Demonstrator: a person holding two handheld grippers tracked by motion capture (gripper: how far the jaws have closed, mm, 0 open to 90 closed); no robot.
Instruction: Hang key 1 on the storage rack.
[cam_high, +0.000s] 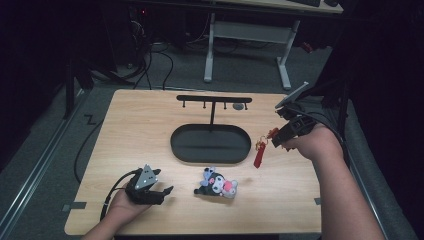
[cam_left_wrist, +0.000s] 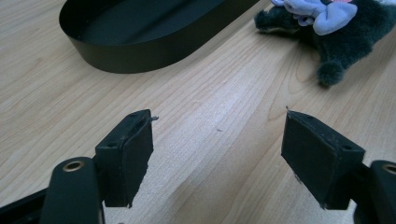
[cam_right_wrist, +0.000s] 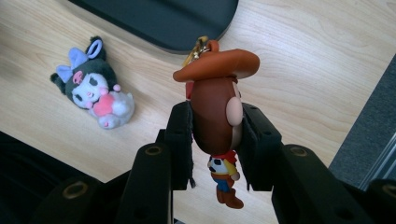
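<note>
The right claw (cam_right_wrist: 215, 140) was clamped on the head of a small cowboy figure keychain (cam_right_wrist: 215, 112), its hat and gold clasp pointing away from the jaws and its boots hanging toward the camera; in the high view the right claw (cam_high: 278, 137) held the keychain (cam_high: 260, 150) in the air off the tabletop's (cam_high: 150, 130) right edge, at about three o'clock from the tray. This looked like the carry step, and the next move would likely call for lifting the clasp toward a peg on the black hanging stand (cam_high: 214, 100) at twelve o'clock. The stand's oval tray (cam_high: 210, 144) held nothing. A plush toy (cam_high: 217, 182) lay on the tabletop at six o'clock from the tray. The left claw (cam_left_wrist: 217, 154) rested low with jaws wide and nothing between them.
</note>
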